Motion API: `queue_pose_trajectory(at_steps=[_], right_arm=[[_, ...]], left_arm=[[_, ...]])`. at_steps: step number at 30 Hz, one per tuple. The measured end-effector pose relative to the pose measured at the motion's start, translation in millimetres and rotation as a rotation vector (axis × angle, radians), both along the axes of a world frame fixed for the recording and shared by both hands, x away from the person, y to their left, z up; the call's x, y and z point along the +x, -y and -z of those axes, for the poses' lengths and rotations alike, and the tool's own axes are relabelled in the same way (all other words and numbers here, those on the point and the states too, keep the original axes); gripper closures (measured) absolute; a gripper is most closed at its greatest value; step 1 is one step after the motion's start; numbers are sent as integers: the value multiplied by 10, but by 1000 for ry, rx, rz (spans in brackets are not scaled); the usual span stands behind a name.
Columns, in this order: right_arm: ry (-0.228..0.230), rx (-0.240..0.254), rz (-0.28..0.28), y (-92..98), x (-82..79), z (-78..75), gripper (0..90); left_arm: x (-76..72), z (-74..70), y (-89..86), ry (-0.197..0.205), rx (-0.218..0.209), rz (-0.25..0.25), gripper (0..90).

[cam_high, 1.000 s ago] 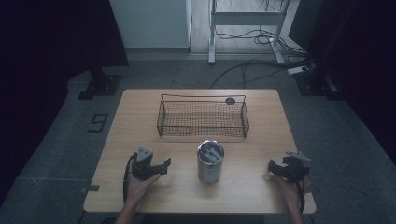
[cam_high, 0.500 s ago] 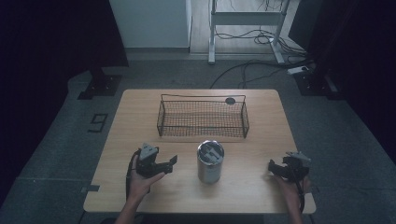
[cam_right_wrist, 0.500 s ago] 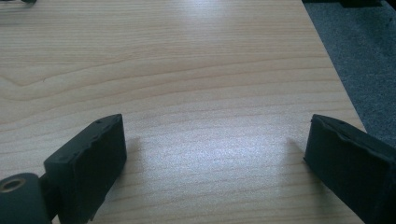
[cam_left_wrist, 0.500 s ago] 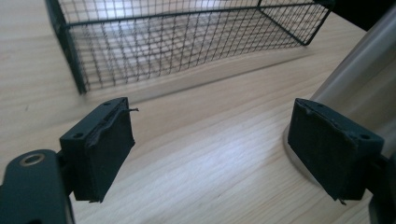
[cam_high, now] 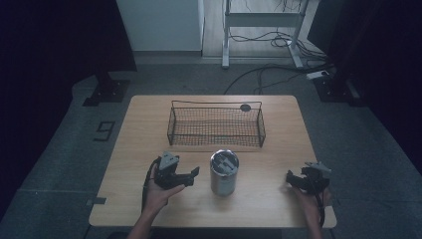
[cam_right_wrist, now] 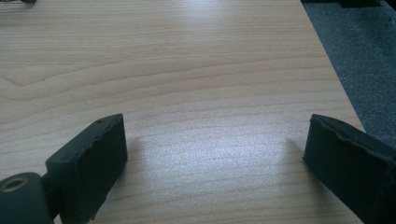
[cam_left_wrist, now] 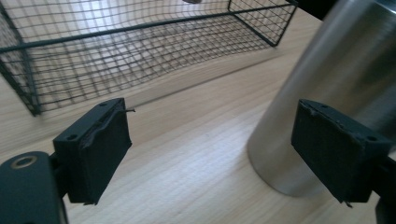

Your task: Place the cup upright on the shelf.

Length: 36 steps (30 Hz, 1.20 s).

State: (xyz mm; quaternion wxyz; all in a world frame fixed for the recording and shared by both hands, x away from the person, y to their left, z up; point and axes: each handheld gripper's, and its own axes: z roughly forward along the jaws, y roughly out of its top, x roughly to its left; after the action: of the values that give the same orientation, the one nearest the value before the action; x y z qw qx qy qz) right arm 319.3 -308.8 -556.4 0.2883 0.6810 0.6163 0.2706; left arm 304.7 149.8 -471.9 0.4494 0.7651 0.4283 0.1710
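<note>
A steel tumbler (cam_high: 224, 174) stands upright at the front middle of the wooden table (cam_high: 149, 124). My left gripper (cam_high: 193, 175) hovers just left of it, pointing at it. Its jaws have just been opening and stand open with nothing between the pads. In the left gripper view the tumbler (cam_left_wrist: 336, 70) rises close ahead, behind the right pad (cam_left_wrist: 334, 149) of my left gripper (cam_left_wrist: 210, 123). My right gripper (cam_high: 291, 178) rests near the table's front right corner. In the right gripper view my right gripper (cam_right_wrist: 215, 140) is wide open over bare wood.
A black wire basket (cam_high: 216, 124) stands behind the tumbler, and in the left gripper view the basket (cam_left_wrist: 116, 56) lies ahead to the left. A small dark round thing (cam_high: 245, 107) lies behind the basket. The table's right edge (cam_right_wrist: 336, 84) is close to the right gripper.
The left gripper has moved right toward the tumbler and lifted a little, and its jaws have spread apart. The right gripper has stayed where it was.
</note>
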Motion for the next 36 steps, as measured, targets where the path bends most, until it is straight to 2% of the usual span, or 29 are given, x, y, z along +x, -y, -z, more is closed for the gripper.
queue_pose_trajectory(at_steps=[11, 14, 16, 21, 28, 31, 36], right_arm=[[0, 0, 0, 0, 0, 0, 59], [0, 0, 0, 0, 0, 0, 59], [0, 0, 1, 0, 0, 0, 60], [0, 0, 1, 0, 0, 0, 60], [1, -1, 2, 0, -1, 0, 61], [1, 0, 2, 0, 0, 0, 61], [1, 0, 2, 0, 0, 0, 61]], left_arm=[[-59, -11, 133, -11, -26, 68, 71], [-64, -9, 157, -17, -23, 78, 66], [-75, 1, 215, -24, -16, 112, 54], [-79, 6, 292, -30, -13, 139, 40], [-105, 5, 338, -34, -21, 161, 29], [-133, 11, 380, -31, -18, 190, 21], [-129, 20, 427, -37, -13, 200, 24]])
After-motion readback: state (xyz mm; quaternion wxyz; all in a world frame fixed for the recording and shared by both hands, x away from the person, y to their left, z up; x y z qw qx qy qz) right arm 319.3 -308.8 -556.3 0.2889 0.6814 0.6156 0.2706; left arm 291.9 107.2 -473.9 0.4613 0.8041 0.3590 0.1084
